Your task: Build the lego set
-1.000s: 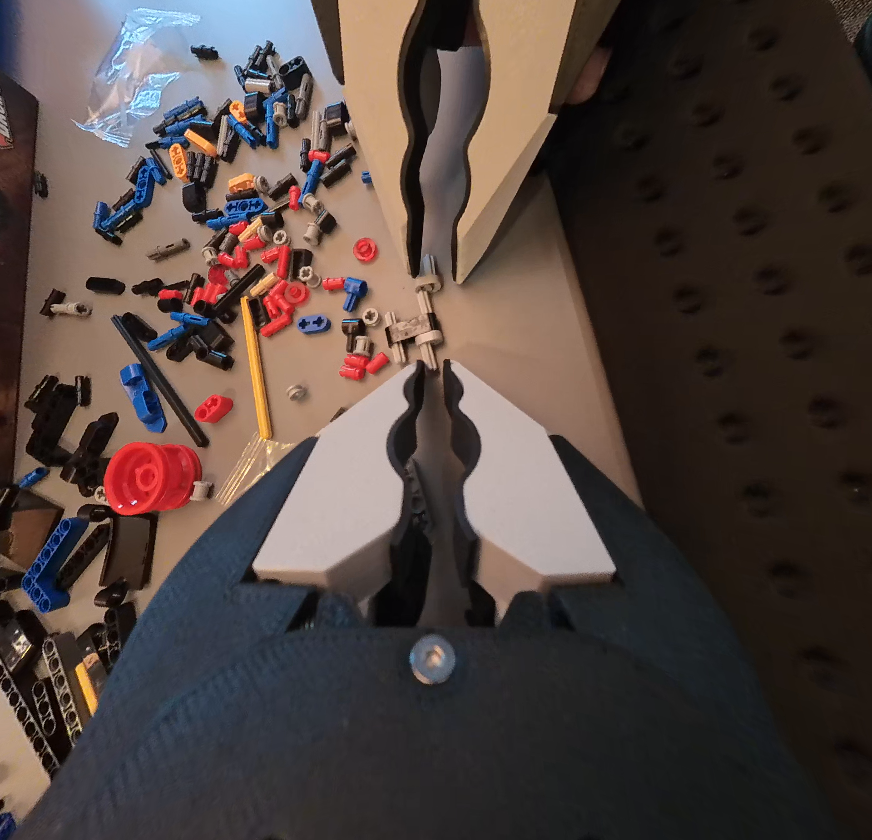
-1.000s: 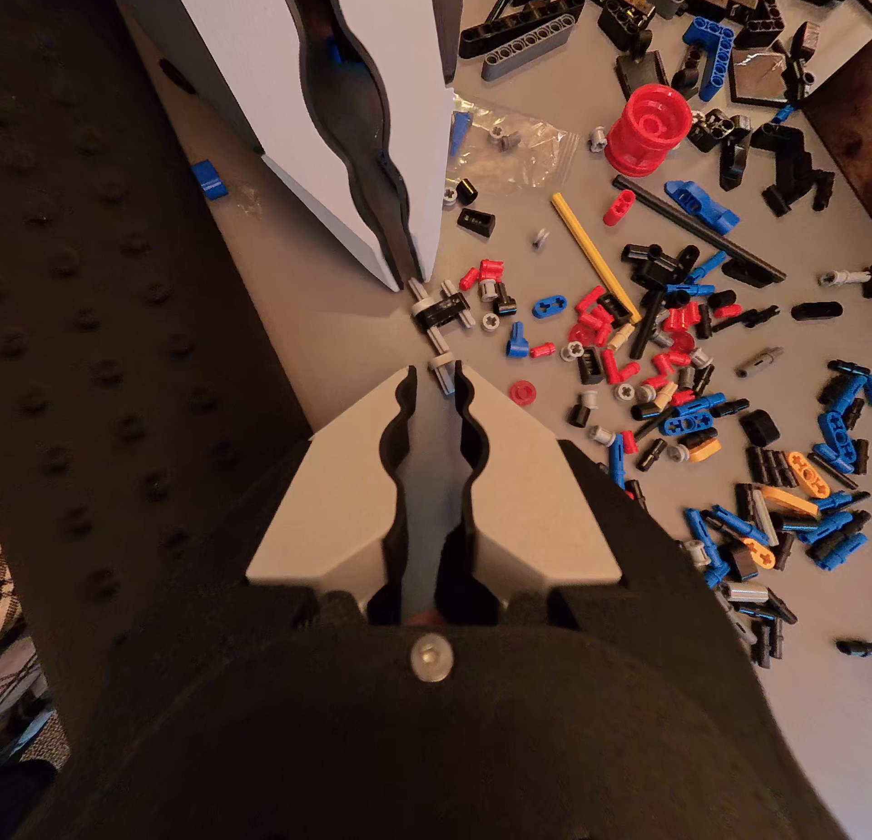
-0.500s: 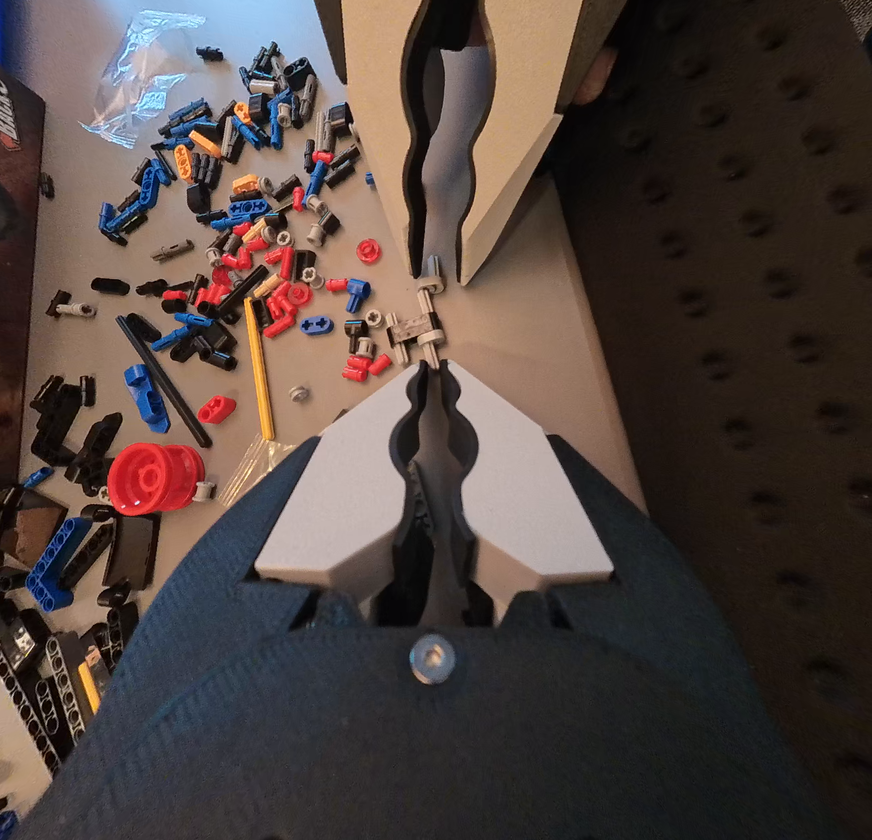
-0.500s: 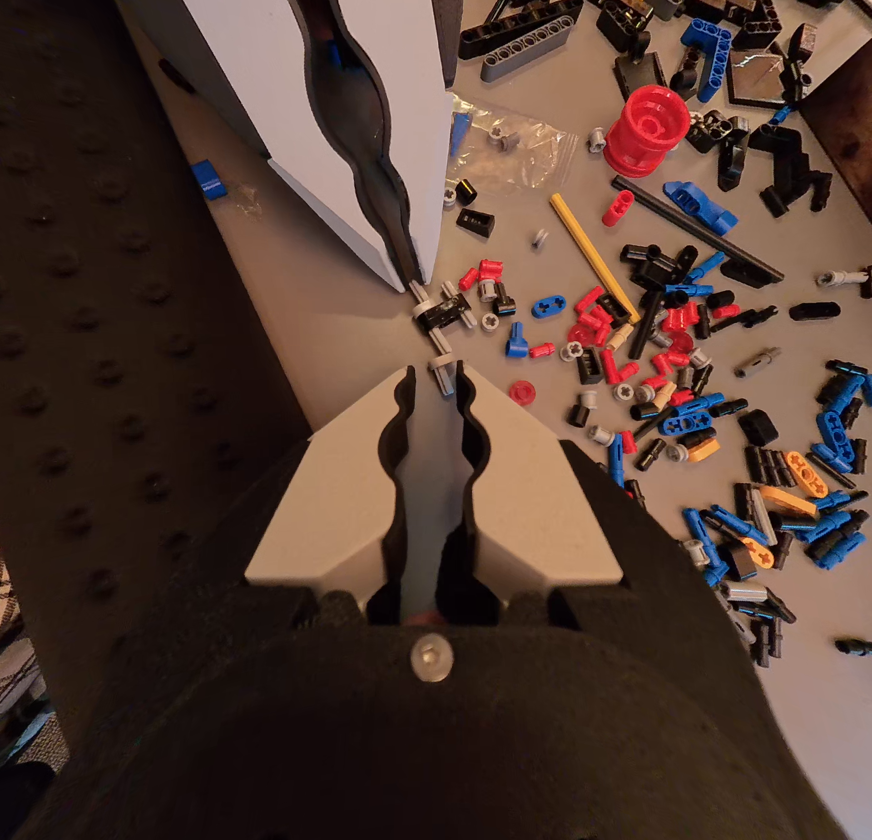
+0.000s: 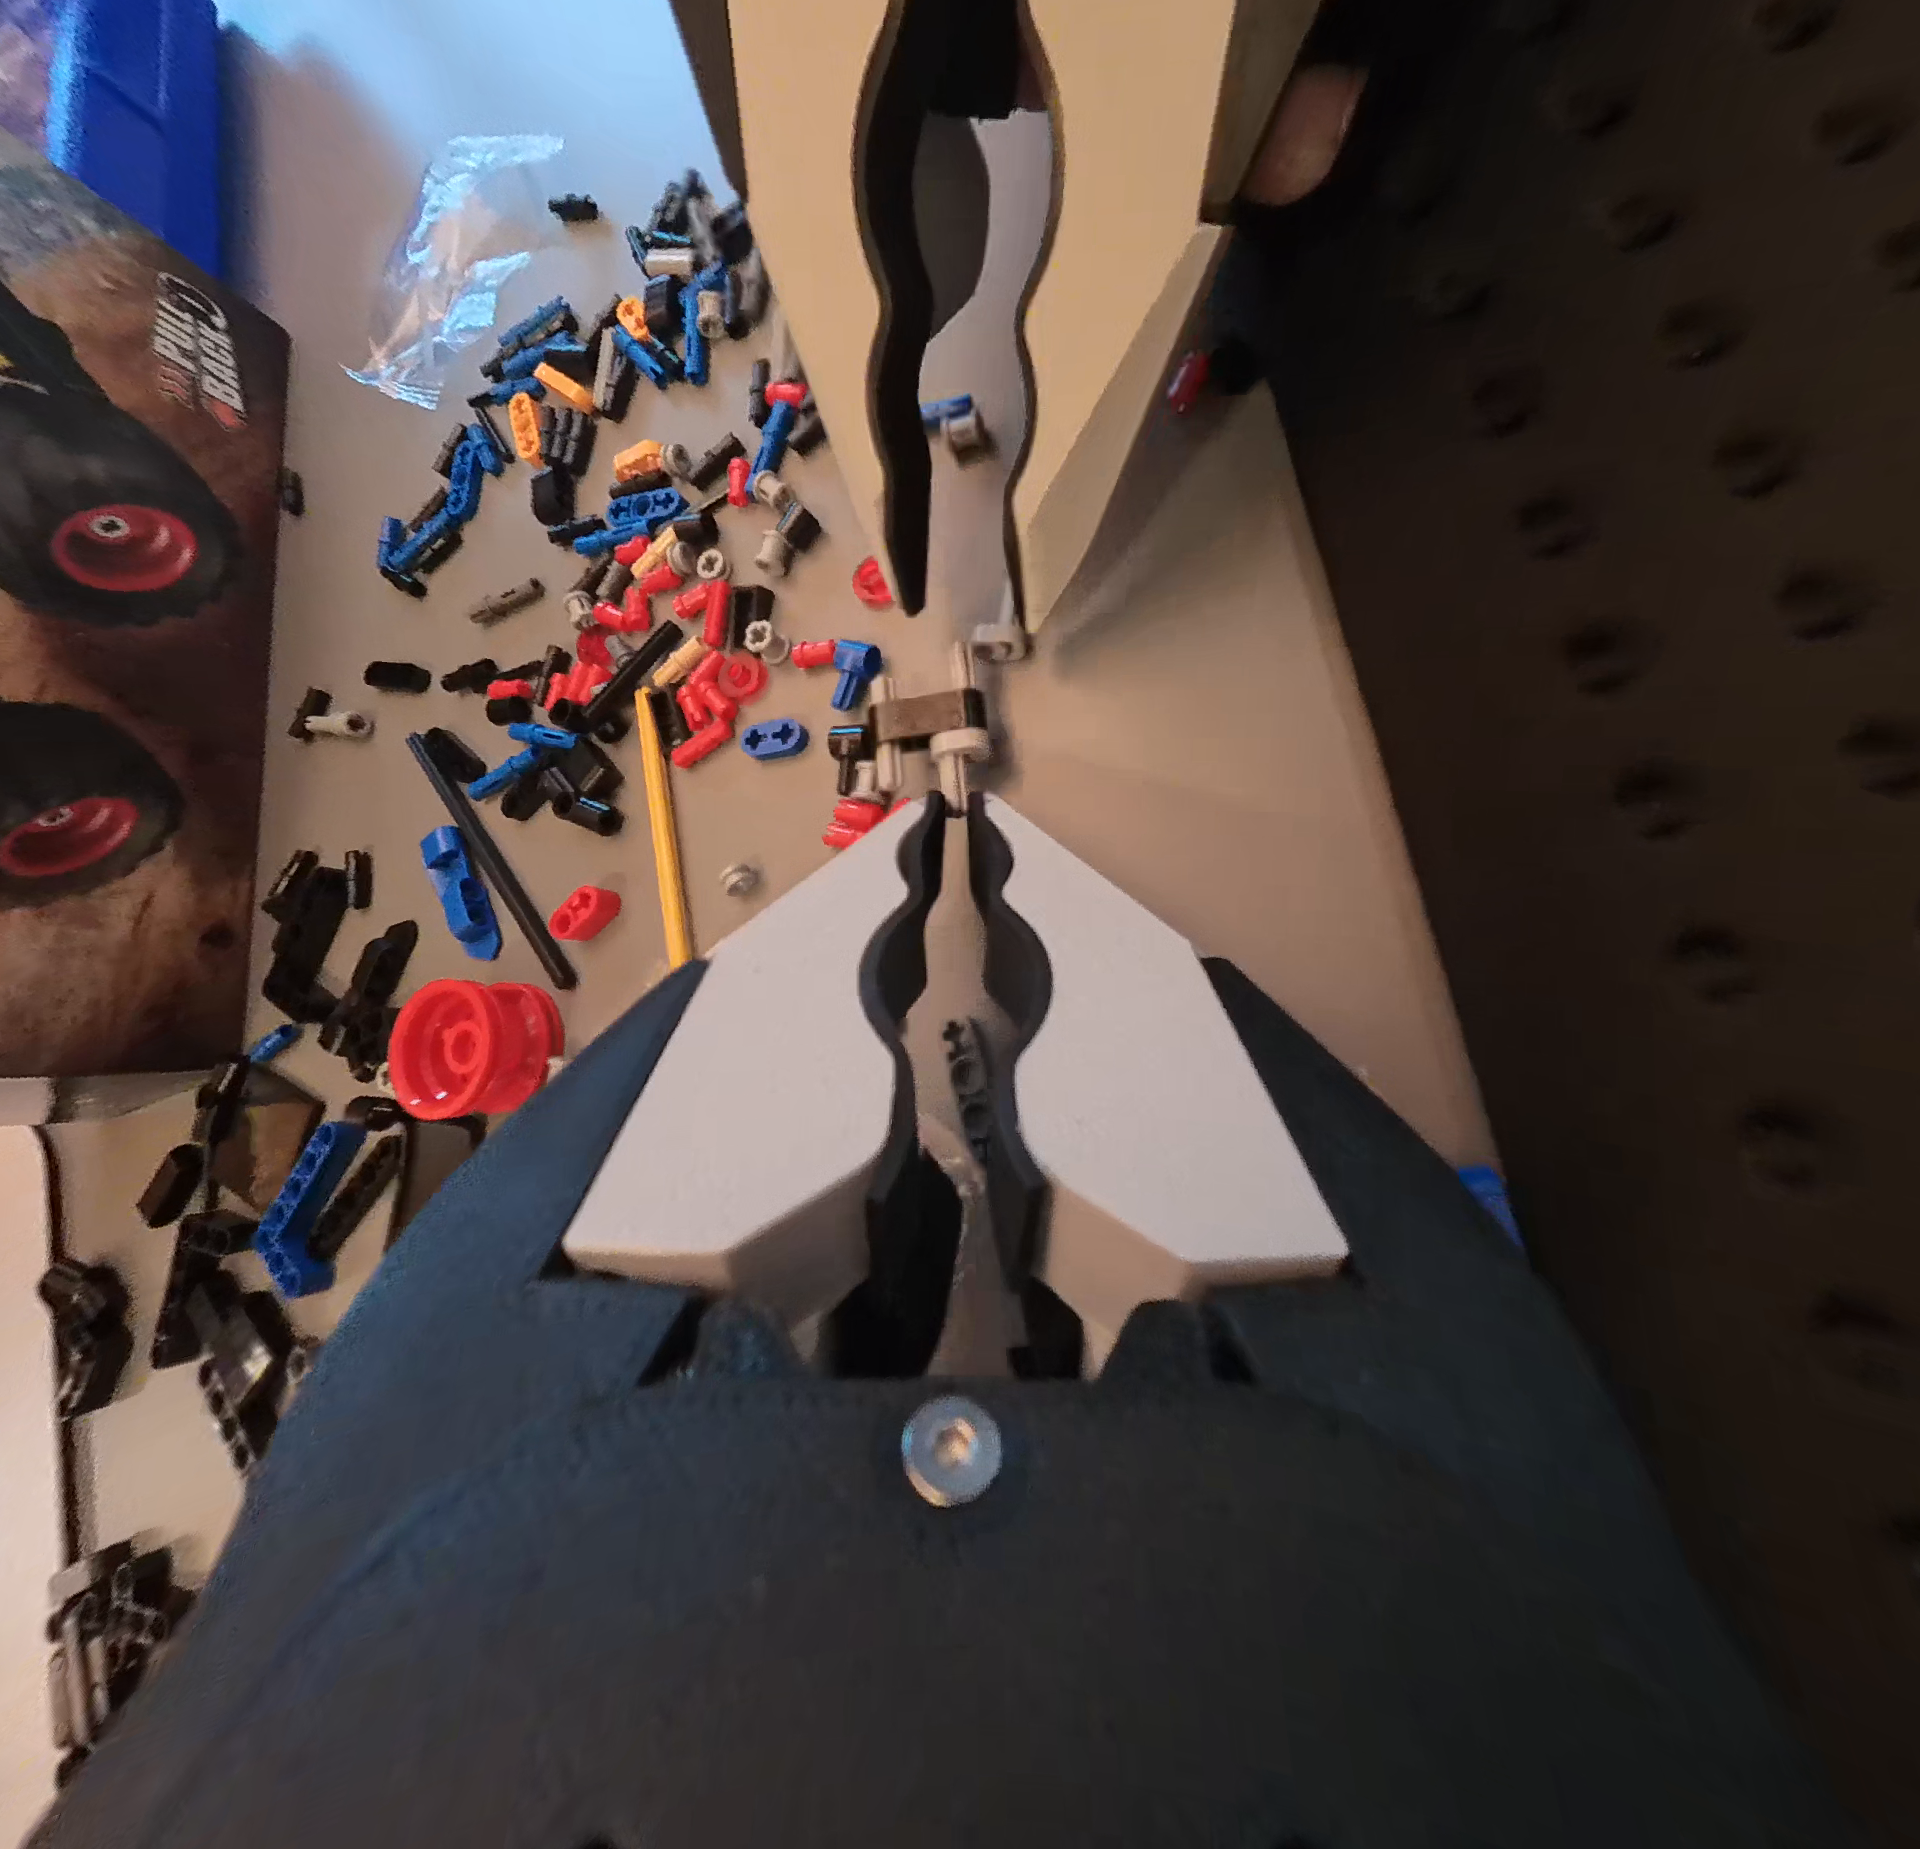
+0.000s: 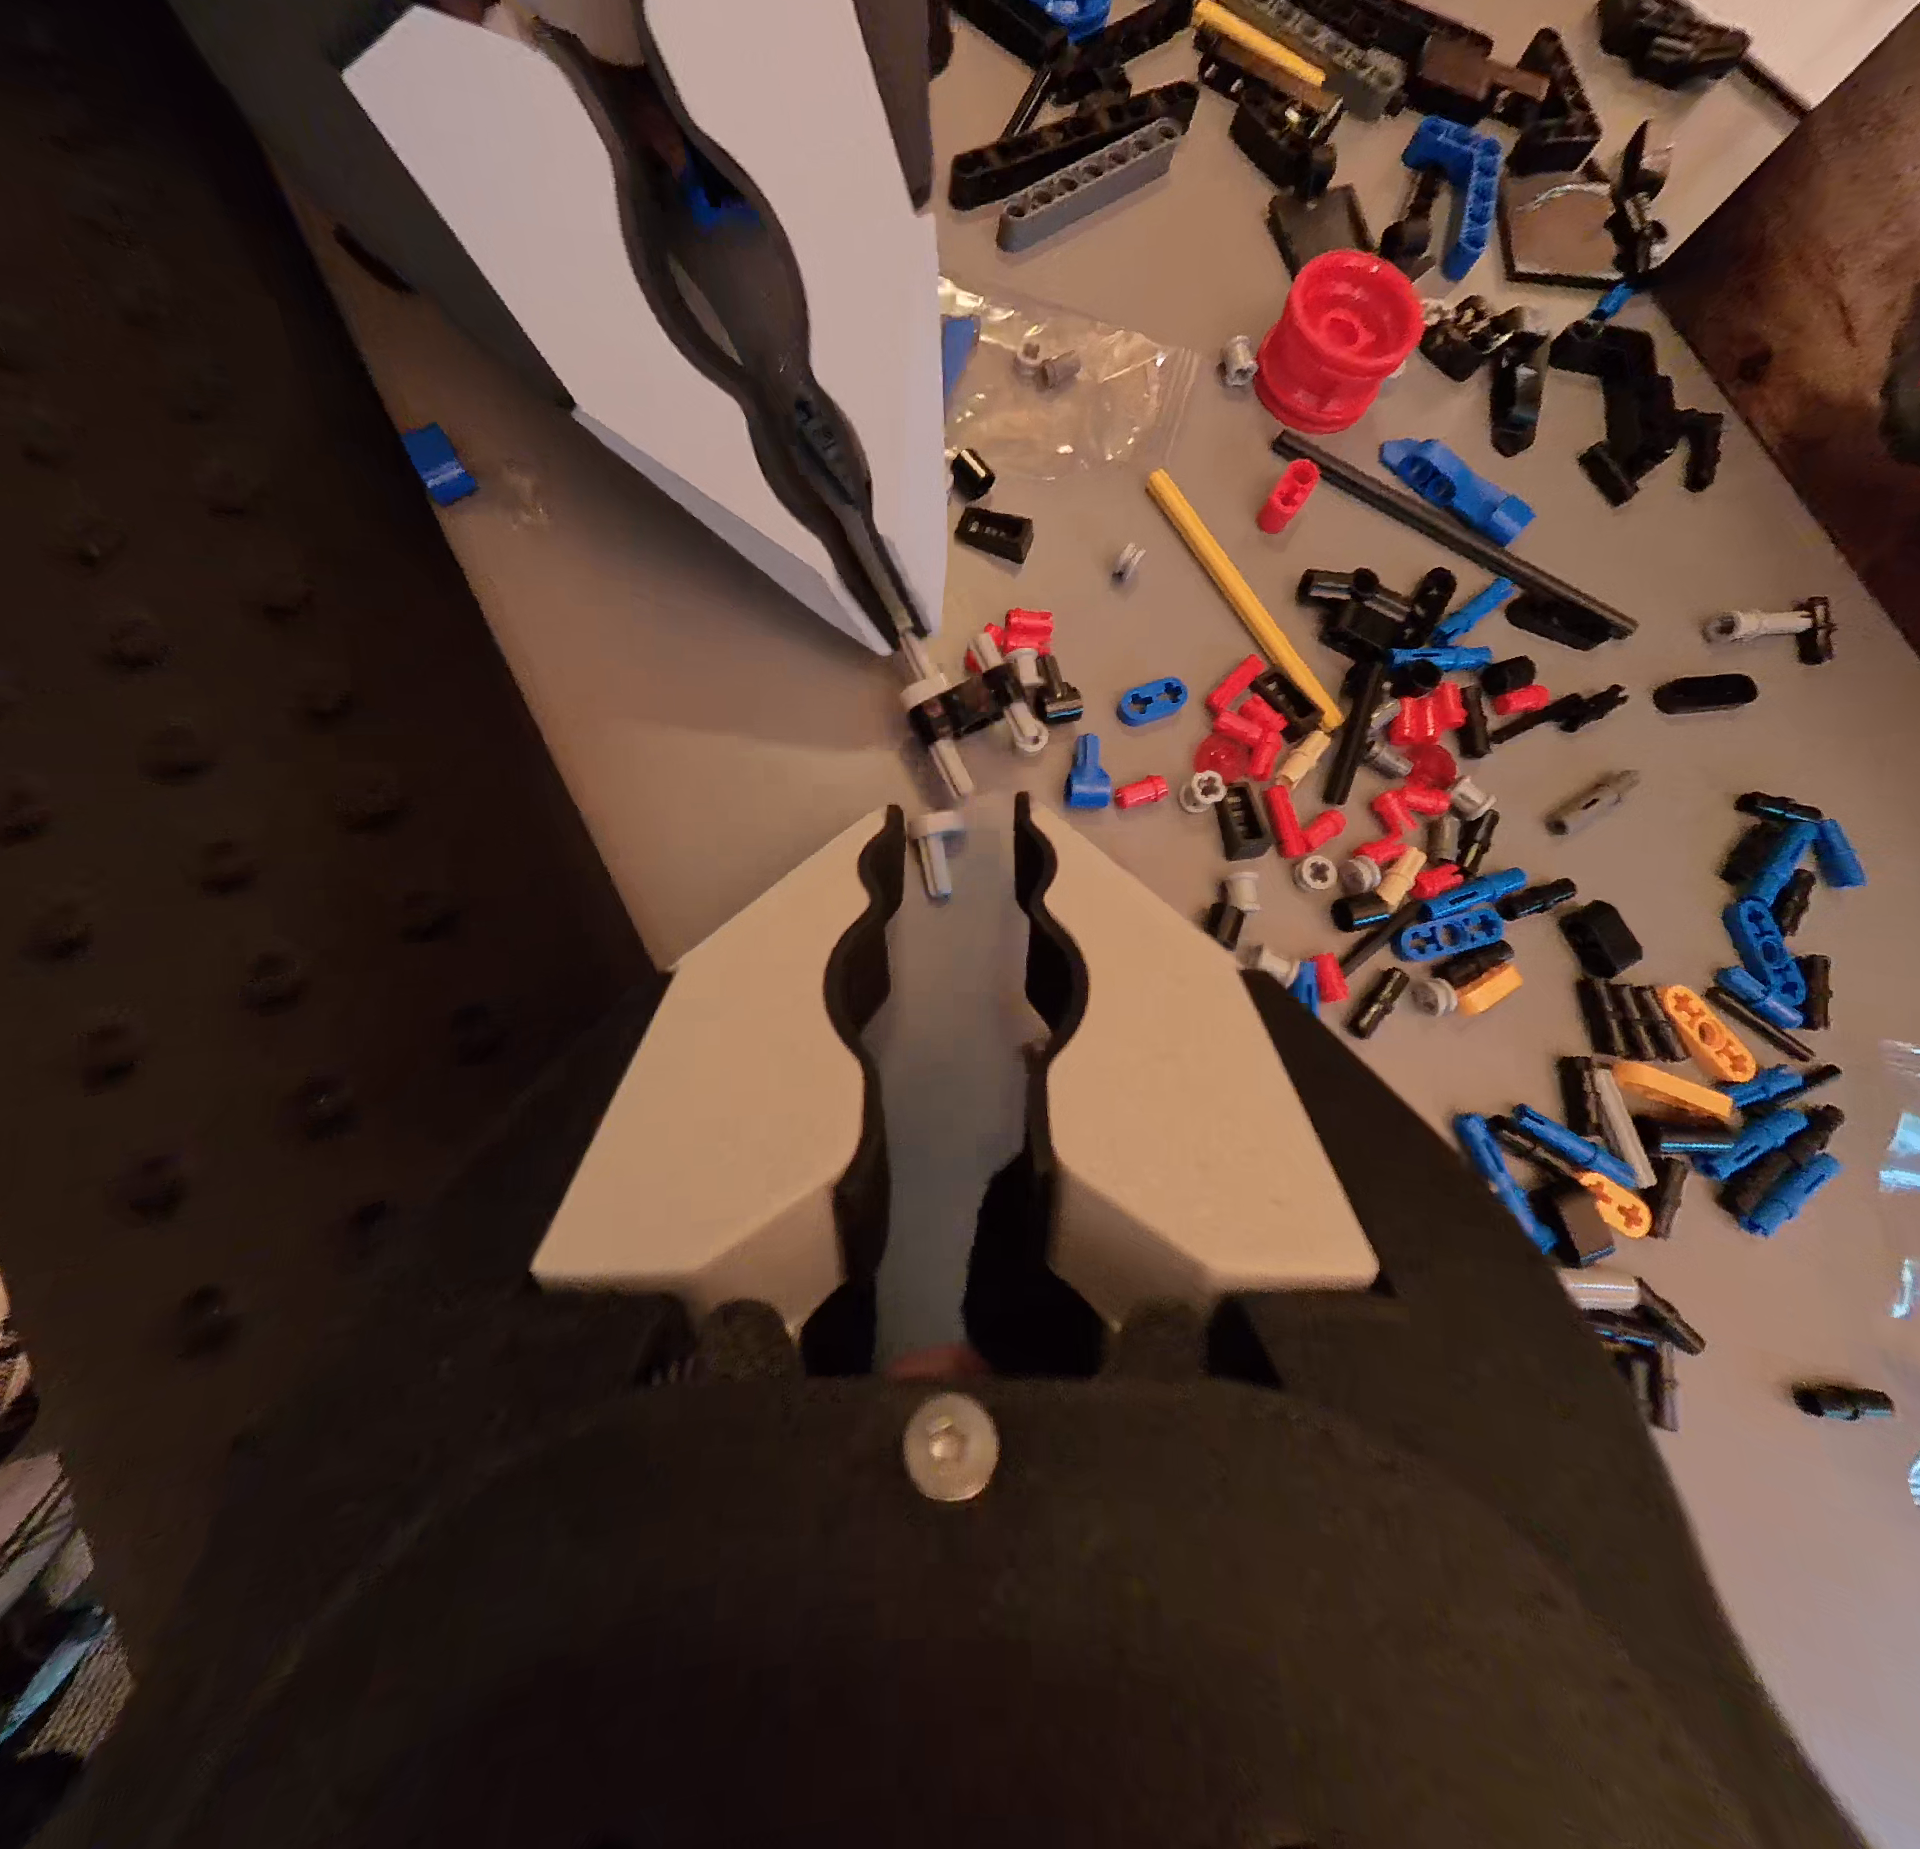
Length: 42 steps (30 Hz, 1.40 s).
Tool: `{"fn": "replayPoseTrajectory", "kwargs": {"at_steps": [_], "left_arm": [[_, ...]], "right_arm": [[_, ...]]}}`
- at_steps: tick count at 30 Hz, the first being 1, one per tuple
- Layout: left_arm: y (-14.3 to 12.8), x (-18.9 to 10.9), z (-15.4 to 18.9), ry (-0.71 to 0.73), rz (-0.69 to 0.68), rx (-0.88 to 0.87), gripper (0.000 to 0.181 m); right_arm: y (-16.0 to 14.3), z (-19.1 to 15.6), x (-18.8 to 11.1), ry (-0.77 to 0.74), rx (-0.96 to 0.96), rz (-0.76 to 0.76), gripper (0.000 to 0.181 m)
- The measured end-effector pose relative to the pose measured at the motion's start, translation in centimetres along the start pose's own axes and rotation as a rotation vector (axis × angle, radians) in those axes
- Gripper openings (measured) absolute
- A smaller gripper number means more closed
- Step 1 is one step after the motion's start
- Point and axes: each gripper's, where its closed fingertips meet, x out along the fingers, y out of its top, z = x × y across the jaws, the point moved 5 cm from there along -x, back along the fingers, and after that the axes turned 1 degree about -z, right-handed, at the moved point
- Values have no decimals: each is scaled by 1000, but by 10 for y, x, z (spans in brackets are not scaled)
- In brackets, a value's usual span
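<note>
Left gripper (image 5: 956, 804) is pinched nearly closed on the grey axle end of the small assembly (image 5: 928, 727), which sits by the bench (image 5: 1164, 760) edge next to the dark mat (image 5: 1610, 656). The assembly is a black connector with two grey axles and pale bushes. Right gripper (image 6: 951, 823) is part open and grips nothing; one loose grey pin (image 6: 935, 843) lies between its tips, contact unclear. Handling, as I judge it: hard plastic, very light, stiff and slick, so it will roll or twist if squeezed off-centre. Friction joints can pop apart, so hold the axle near the connector and take the pin by its shank, not its flange. Counts: one assembly, one loose pin at the right gripper, one red wheel hub (image 6: 1335, 339), one long yellow axle (image 6: 1236, 594), one long black axle (image 6: 1455, 537). The small red, blue and black pins toward the far bench edge are too many to count.
</note>
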Motion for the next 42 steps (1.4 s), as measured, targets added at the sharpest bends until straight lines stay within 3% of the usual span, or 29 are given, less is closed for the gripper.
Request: {"fn": "replayPoseTrajectory", "kwargs": {"at_steps": [5, 15, 20, 27, 31, 42], "left_arm": [[2, -16, -12, 70, 20, 19, 3], [-7, -65, -52, 237, 106, -10, 3], [-18, -81, -69, 300, 123, -48, 3], [-27, -87, -79, 352, 102, -80, 2], [-31, -87, -84, 351, 117, -119, 2], [-33, -86, -84, 355, 99, -112, 2]], "right_arm": [[16, 11, -5, -47, -9, 59, 22], [100, 51, -11, -96, -35, 253, 29], [133, 60, 3, -87, -44, 313, 31], [135, 61, 15, -125, -106, 484, 29], [129, 60, 19, -203, -231, 472, 29], [123, 53, 34, -249, -336, 425, 31]]}}
